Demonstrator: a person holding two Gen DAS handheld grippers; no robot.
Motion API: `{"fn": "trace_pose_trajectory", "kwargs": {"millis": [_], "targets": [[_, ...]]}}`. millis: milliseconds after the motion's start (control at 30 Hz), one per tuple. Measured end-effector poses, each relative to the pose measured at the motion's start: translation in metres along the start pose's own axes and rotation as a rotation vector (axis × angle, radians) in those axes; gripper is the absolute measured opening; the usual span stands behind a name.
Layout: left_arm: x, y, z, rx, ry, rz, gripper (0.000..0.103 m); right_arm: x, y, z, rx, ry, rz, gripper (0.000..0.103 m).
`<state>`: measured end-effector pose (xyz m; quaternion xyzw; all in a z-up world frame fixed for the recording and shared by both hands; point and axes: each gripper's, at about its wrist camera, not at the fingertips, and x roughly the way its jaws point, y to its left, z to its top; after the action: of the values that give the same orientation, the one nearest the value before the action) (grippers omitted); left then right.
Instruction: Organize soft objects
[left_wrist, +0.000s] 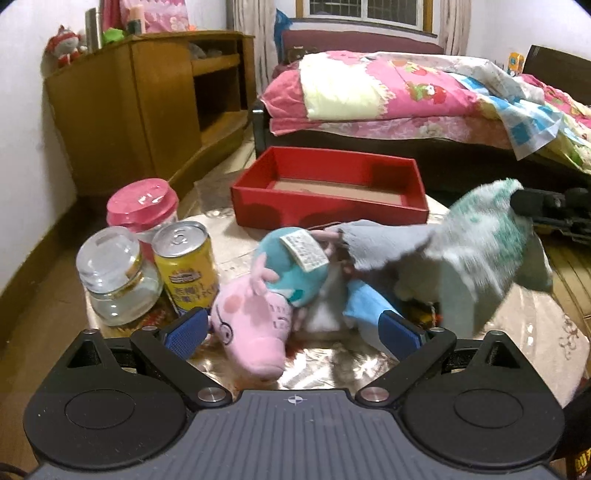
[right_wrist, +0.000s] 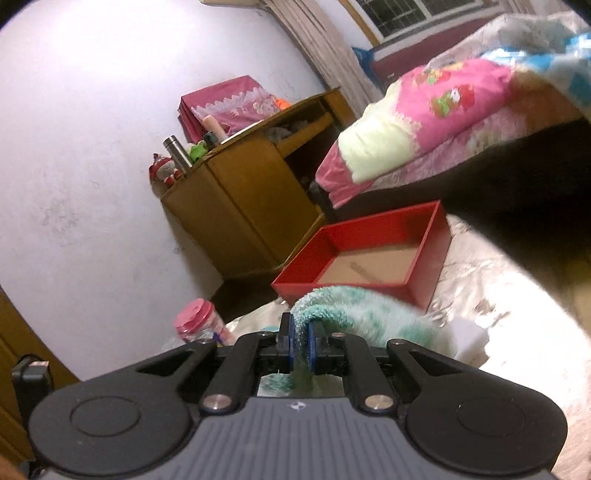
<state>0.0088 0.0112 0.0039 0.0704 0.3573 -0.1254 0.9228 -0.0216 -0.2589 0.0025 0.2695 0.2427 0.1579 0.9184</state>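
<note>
A pink pig plush (left_wrist: 255, 325) in a teal shirt lies on the shiny table between the open blue pads of my left gripper (left_wrist: 293, 330). A blue plush (left_wrist: 369, 306) lies beside it. My right gripper (right_wrist: 299, 341) is shut on a fluffy green-and-white towel (right_wrist: 354, 306) and holds it lifted; in the left wrist view the towel (left_wrist: 480, 251) hangs at the right from that gripper (left_wrist: 517, 203), blurred by motion, with a grey cloth (left_wrist: 376, 240) trailing over the plush toys. An empty red box (left_wrist: 328, 206) stands behind them, and it also shows in the right wrist view (right_wrist: 428, 284).
A glass jar (left_wrist: 116, 277), a yellow can (left_wrist: 186, 266) and a pink-lidded jar (left_wrist: 142, 205) stand at the table's left. A wooden cabinet (left_wrist: 147, 107) stands against the wall at the back left. A bed with pink bedding (left_wrist: 406, 96) is behind the table.
</note>
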Motion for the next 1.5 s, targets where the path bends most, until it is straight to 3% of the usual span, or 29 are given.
{"fn": "trace_pose_trajectory", "kwargs": {"millis": [167, 267, 400, 767, 1000, 1067, 1133, 1200, 1433, 1500], "targets": [[0.003, 0.006, 0.012, 0.042, -0.043, 0.036, 0.093, 0.009, -0.002, -0.002, -0.019, 0.023, 0.008, 0.000], [0.020, 0.005, 0.016, 0.097, -0.018, 0.039, 0.092, 0.011, -0.003, -0.006, -0.024, 0.031, 0.017, 0.000], [0.057, 0.005, 0.022, 0.103, 0.092, 0.022, 0.074, 0.018, -0.004, -0.011, -0.024, 0.066, 0.022, 0.000], [0.072, 0.000, 0.020, 0.114, 0.118, 0.072, 0.082, 0.033, 0.005, -0.022, -0.080, 0.122, 0.022, 0.000], [0.070, -0.001, 0.019, 0.110, 0.127, 0.084, 0.083, 0.079, 0.022, -0.055, -0.311, 0.238, -0.231, 0.000], [0.063, 0.000, 0.018, 0.115, 0.104, 0.092, 0.089, 0.091, 0.028, -0.066, -0.404, 0.283, -0.307, 0.000], [0.056, 0.001, 0.017, 0.114, 0.086, 0.102, 0.093, 0.086, 0.034, -0.070, -0.421, 0.275, -0.341, 0.039], [0.050, 0.004, 0.016, 0.105, 0.086, 0.108, 0.093, 0.070, 0.042, -0.070, -0.412, 0.235, -0.346, 0.059], [0.035, 0.008, 0.018, 0.058, 0.072, 0.102, 0.095, 0.041, 0.093, -0.067, -0.425, 0.021, -0.345, 0.067], [0.032, 0.011, 0.018, 0.041, 0.068, 0.101, 0.095, 0.044, 0.098, -0.065, -0.435, 0.002, -0.349, 0.067]]}}
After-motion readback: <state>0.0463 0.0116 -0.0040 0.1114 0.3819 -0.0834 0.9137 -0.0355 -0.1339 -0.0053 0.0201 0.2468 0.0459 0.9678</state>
